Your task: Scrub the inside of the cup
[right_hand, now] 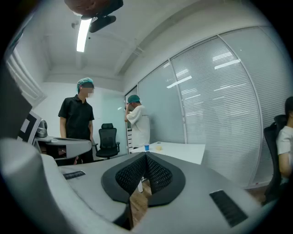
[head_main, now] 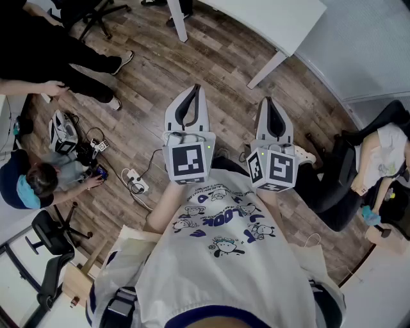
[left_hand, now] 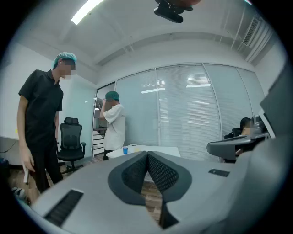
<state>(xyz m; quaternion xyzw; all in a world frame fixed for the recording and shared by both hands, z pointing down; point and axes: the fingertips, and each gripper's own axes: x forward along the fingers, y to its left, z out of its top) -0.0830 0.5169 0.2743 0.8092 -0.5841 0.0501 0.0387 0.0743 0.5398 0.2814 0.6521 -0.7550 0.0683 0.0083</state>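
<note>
A small blue cup [left_hand: 125, 150] stands far off on a white table [left_hand: 155, 150], with a yellow thing beside it. The right gripper view shows the same cup [right_hand: 146, 147] and the yellow thing [right_hand: 158, 146]. In the head view I hold both grippers level in front of my chest, over the wooden floor, pointing toward that table [head_main: 269, 19]. My left gripper [head_main: 196, 88] [left_hand: 147, 155] is shut with nothing between its pads. My right gripper [head_main: 267, 100] [right_hand: 146, 155] is shut and empty too. Neither gripper is near the cup.
A person in a black shirt [left_hand: 41, 123] stands at the left and a person in a white shirt [left_hand: 114, 125] stands by the table. A black office chair [left_hand: 71, 139] stands between them. Someone sits at the right [head_main: 378, 160]. A power strip [head_main: 136, 184] and cables lie on the floor.
</note>
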